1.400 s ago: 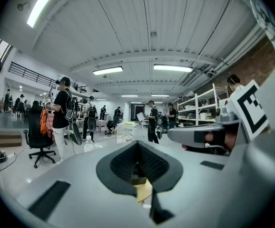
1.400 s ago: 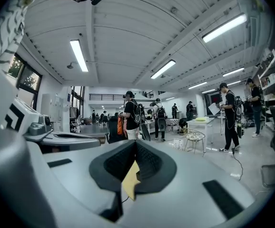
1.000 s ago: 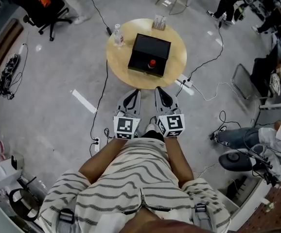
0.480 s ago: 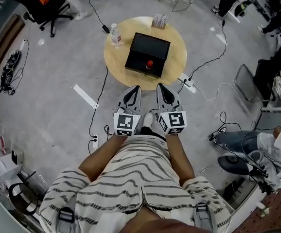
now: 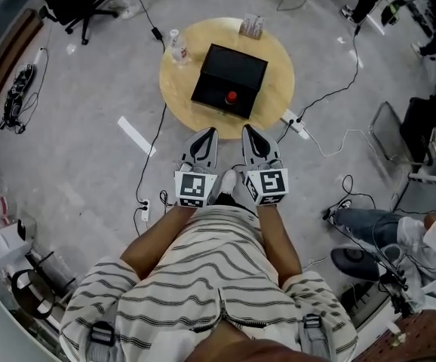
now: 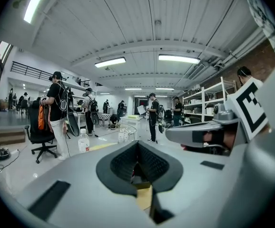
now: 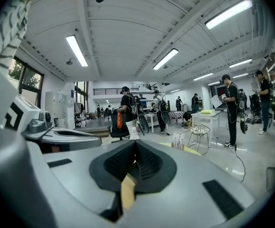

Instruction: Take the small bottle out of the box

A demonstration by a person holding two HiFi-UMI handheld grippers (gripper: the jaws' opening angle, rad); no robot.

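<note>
A black box (image 5: 229, 81) lies open on the round wooden table (image 5: 278, 89). In it stands a small bottle with a red cap (image 5: 232, 96), near the box's front edge. Both grippers hang side by side over the floor, short of the table's near edge and close to my body. My left gripper (image 5: 208, 133) has its jaws together with nothing in them, and so does my right gripper (image 5: 247, 131). In the left gripper view the black pads (image 6: 149, 163) meet at a point. The right gripper view shows the same on its own pads (image 7: 149, 161).
A clear water bottle (image 5: 177, 49) and a small card holder (image 5: 252, 26) stand at the table's far side. Cables and a power strip (image 5: 293, 123) lie on the floor round the table. An office chair (image 5: 75, 6), a folding chair (image 5: 388, 130) and several people are about.
The head view has shifted a little: the table sits slightly higher in it and the grippers have come slightly up with it. Both grippers stay shut, side by side.
</note>
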